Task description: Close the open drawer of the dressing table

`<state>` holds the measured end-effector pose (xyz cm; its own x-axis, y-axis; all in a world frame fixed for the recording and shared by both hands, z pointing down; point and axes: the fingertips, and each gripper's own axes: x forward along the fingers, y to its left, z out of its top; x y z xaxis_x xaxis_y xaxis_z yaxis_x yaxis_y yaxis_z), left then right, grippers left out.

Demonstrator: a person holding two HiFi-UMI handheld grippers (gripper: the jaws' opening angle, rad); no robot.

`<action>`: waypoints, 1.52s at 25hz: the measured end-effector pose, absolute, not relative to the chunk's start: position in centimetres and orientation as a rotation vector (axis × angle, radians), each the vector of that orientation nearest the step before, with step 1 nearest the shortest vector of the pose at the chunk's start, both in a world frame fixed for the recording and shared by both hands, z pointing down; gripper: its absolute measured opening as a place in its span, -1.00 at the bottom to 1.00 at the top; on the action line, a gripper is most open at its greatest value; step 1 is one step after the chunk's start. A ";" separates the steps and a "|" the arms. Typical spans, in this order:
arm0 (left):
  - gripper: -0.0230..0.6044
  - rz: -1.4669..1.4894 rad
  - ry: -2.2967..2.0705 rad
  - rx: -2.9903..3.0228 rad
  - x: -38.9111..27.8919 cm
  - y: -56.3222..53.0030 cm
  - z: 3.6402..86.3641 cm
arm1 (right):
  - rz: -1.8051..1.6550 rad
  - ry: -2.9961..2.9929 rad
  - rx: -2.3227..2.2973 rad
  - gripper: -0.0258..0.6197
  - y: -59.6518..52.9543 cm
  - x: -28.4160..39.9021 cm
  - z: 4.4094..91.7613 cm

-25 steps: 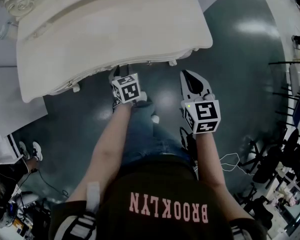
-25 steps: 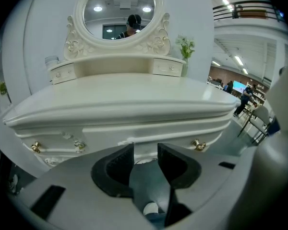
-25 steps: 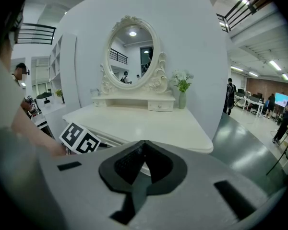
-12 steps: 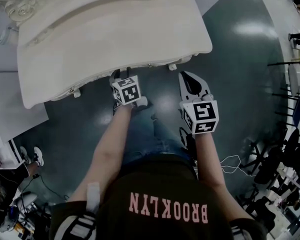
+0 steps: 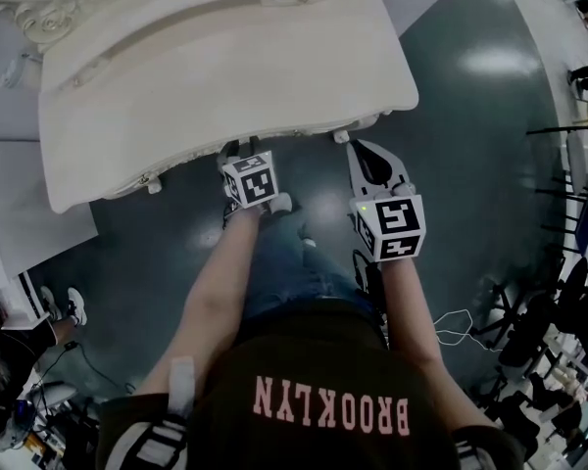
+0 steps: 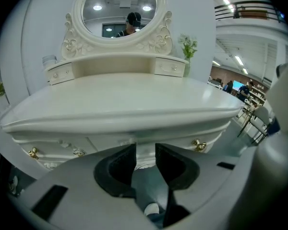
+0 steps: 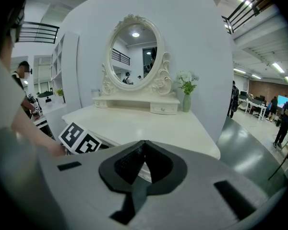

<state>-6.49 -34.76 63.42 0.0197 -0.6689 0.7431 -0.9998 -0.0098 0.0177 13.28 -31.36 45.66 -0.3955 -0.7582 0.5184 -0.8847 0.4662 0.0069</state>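
The white dressing table (image 5: pixel 225 57) fills the top of the head view, its curved front edge facing me. My left gripper (image 5: pixel 233 151) points at the middle of that front, just under the tabletop overhang. In the left gripper view the jaws (image 6: pixel 145 152) are closing with a narrow gap; only the carved drawer front (image 6: pixel 145 143) shows between them and nothing touches the pads. A gold knob (image 6: pixel 198 145) sits to the right. My right gripper (image 5: pixel 357 146) hangs by the table's right front corner, shut and empty (image 7: pixel 144 145). Whether the drawer stands out I cannot tell.
An oval mirror (image 7: pixel 134 51), two small upper drawers (image 6: pixel 170 67) and a vase of flowers (image 7: pixel 186 92) stand at the table's back. Dark glossy floor (image 5: pixel 470 145) lies to the right, with a white cable (image 5: pixel 451 316) and chairs (image 5: pixel 559 292) beyond.
The picture has shifted slightly, so the table's front edge sits a little nearer both grippers. Neither gripper has visibly changed place otherwise.
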 end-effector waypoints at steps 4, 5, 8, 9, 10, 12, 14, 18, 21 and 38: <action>-0.56 0.774 -1.733 1.778 -6.5 -34.7 62.5 | 0.386 -2.278 1.363 -0.93 -30.8 13.5 45.5; -0.56 0.777 -1.744 1.787 -6.6 -34.5 62.1 | 0.396 -2.286 1.364 -0.93 -30.6 13.6 45.4; -0.56 0.765 -1.771 1.797 -6.9 -34.1 61.2 | 0.409 -2.304 1.372 -0.93 -30.1 13.6 45.1; -0.56 0.761 -1.779 1.803 -6.9 -33.9 60.8 | 0.404 -2.308 1.373 -0.93 -29.9 13.6 45.0; -0.56 0.762 -1.785 1.814 -6.8 -33.7 60.4 | 0.397 -2.312 1.372 -0.93 -29.6 13.6 44.8; -0.56 0.776 -1.795 1.852 -6.6 -33.1 59.6 | 0.382 -2.319 1.374 -0.93 -28.9 13.6 44.5; -0.56 0.783 -1.802 1.889 -6.2 -32.6 58.7 | 0.368 -2.325 1.390 -0.93 -28.1 13.8 44.0; -0.57 0.762 -1.807 1.951 -5.1 -31.6 56.9 | 0.328 -2.363 1.428 -0.93 -26.8 14.6 42.5; -0.77 0.765 -1.831 1.998 -4.5 -30.8 55.5 | 0.299 -2.383 1.444 -0.93 -25.9 15.1 41.5; -0.91 0.467 -1.801 2.211 -2.7 -23.9 44.1 | 0.186 -2.504 1.502 -0.93 -20.4 15.3 36.1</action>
<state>-2.75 -23.90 44.06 0.1841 -0.8984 0.3987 -0.9789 -0.2042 -0.0079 15.34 -20.38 36.09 -0.4560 -0.8547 0.2480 -0.8820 0.4713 0.0025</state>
